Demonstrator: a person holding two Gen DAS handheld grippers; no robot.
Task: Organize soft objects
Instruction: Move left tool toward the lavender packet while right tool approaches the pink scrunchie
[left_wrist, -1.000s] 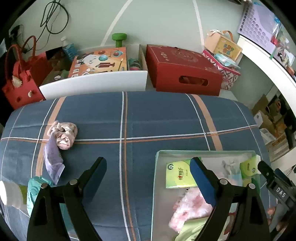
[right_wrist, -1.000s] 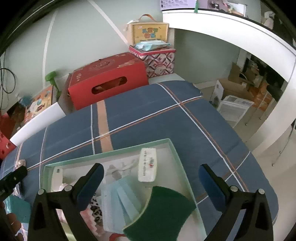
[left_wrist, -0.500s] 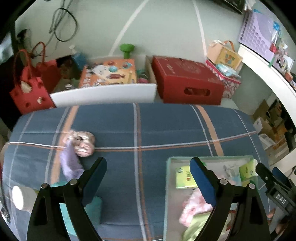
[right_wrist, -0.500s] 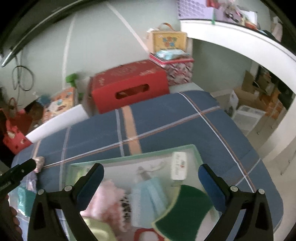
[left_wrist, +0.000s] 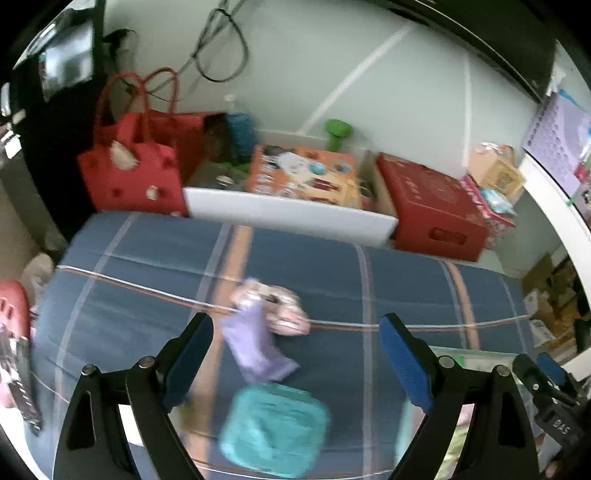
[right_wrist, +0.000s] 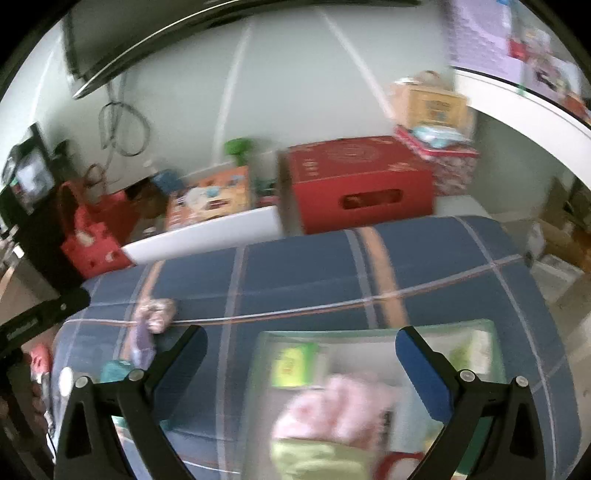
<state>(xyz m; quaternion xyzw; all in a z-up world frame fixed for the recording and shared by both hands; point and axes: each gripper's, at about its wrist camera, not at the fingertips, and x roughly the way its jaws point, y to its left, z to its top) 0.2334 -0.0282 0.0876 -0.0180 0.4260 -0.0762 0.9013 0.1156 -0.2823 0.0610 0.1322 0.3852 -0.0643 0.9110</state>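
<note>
Purple cloth (left_wrist: 255, 343), lengthwise toward camera

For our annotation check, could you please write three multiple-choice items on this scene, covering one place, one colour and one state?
1. Where does the teal pouch lie?
A. in the tray
B. on the blue plaid cover, outside the tray
C. on the red box

2. What colour is the large box behind the bed?
A. red
B. yellow
C. black

3. How does the left gripper stand?
A. shut on a cloth
B. open, holding nothing
C. shut, empty

Answers: 1 B, it rests on the plaid cover; 2 A, plainly red; 3 B, the fingers stand wide apart with nothing between the pads.
</note>
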